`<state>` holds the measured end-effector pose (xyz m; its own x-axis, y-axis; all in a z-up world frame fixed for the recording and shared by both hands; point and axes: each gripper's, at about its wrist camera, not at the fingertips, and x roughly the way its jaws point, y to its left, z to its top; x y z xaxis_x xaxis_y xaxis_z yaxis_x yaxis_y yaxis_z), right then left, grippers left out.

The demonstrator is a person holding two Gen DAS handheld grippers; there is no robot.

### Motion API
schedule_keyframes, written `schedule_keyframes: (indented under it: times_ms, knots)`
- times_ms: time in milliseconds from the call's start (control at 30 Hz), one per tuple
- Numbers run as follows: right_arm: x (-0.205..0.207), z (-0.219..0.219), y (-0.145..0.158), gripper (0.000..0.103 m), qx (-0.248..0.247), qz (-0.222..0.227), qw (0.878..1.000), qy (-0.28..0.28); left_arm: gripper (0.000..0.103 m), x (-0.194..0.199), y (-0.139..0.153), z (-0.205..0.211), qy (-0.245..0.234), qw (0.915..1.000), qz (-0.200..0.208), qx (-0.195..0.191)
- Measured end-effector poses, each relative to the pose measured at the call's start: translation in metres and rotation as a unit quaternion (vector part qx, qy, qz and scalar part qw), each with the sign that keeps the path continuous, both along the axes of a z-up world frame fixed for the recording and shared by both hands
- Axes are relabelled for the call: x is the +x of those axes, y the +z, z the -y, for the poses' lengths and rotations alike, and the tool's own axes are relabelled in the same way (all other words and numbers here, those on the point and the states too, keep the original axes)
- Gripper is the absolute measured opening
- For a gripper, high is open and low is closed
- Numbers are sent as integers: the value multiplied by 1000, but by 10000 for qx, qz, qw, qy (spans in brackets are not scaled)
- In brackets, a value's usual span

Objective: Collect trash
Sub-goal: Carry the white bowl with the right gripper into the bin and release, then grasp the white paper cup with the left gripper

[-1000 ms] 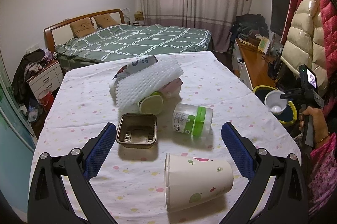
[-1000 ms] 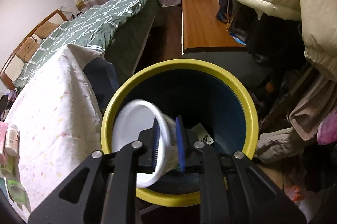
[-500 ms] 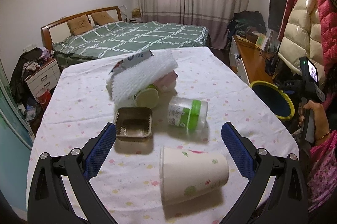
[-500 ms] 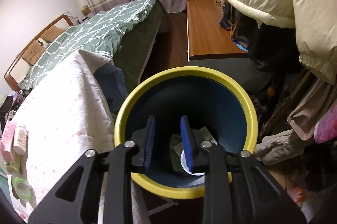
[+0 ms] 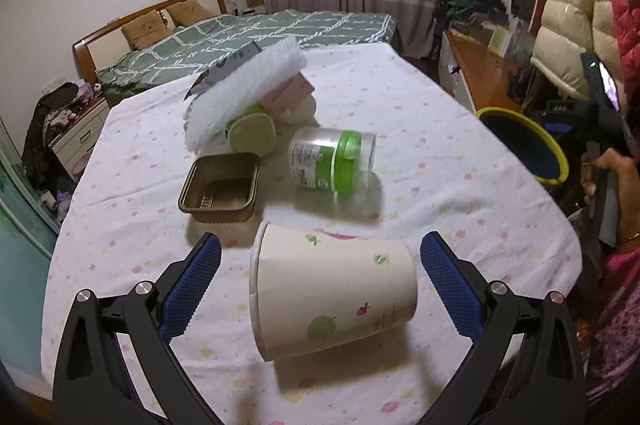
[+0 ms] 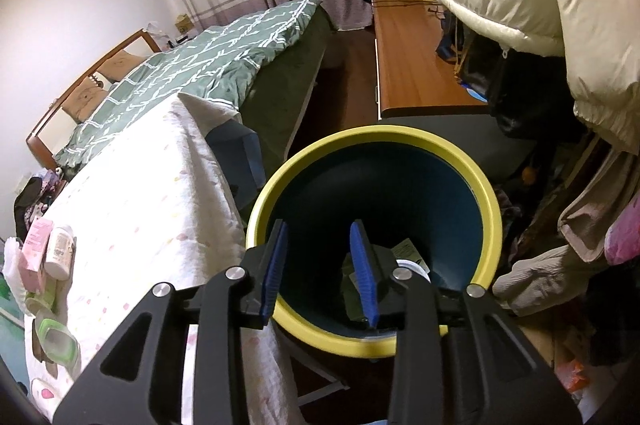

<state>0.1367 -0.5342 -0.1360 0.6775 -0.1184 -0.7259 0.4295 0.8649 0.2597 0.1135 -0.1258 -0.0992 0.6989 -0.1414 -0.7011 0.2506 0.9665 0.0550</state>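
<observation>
The left hand-held gripper hangs over the near end of the bench, jaws spread wide and empty. A paper cup lies on its side directly between the two blue fingers, touching neither, its mouth toward the left finger. Beyond it lie a brown foil tray, a clear jar with a green band on its side, and a heap under white foam sheet. The right hand-held gripper is poised above the yellow-rimmed bin beside the bench, jaws part-open, gripping nothing. A white cup lies on the bin's floor, below the right finger.
</observation>
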Motion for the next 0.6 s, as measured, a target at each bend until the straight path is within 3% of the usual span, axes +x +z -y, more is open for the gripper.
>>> schedule_keyframes:
  times_ms: [600]
  knots:
    - [-6,-6,-4,33,42,4,9999,143,98,-6,-14,6,-476,9986,-81,211]
